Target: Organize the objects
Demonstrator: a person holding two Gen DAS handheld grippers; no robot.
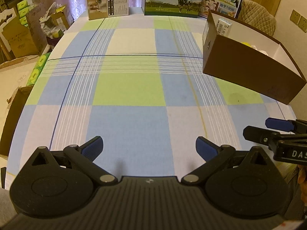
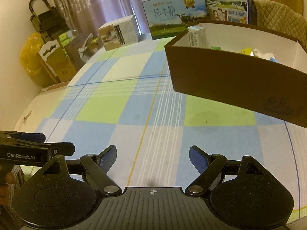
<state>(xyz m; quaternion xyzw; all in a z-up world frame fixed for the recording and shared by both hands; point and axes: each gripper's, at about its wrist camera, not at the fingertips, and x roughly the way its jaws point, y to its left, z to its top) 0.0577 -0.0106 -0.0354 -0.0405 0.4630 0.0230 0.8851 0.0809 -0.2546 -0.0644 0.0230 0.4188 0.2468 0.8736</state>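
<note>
Now both the left hand-held gripper (image 1: 149, 145) and right hand-held gripper (image 2: 153, 156) hover spread and empty over the counter (image 1: 130, 88), while the box (image 2: 230, 80) already holds items, so a careless reach could shove it.

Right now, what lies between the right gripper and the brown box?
Nothing: in the right wrist view only bare checked tablecloth lies between the open right gripper and the brown box.

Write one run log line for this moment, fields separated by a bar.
left tongs: open, empty | right tongs: open, empty | brown box: on checked cloth, holds small items | cloth middle: bare
</note>
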